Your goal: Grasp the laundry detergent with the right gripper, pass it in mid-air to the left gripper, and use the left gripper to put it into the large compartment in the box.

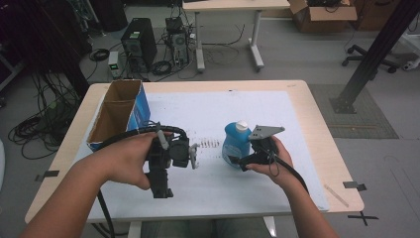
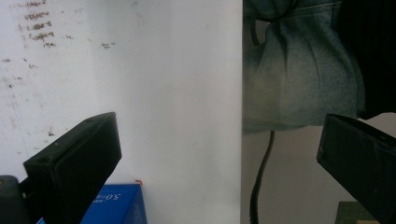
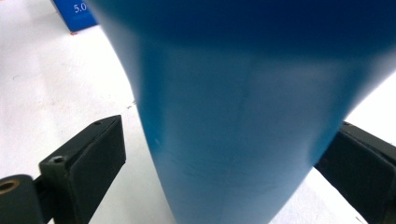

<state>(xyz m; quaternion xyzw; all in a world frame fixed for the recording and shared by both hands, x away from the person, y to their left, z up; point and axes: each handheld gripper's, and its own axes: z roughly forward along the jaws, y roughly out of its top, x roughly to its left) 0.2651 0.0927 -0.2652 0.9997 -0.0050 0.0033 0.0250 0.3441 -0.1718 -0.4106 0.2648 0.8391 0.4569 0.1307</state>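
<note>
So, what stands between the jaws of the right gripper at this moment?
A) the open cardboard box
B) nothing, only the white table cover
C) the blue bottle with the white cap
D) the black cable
C: in the right gripper view the blue bottle rises between the two black jaws, which stand apart around it with a gap at the left jaw, and in the high view the right gripper is at that bottle's side.
</note>
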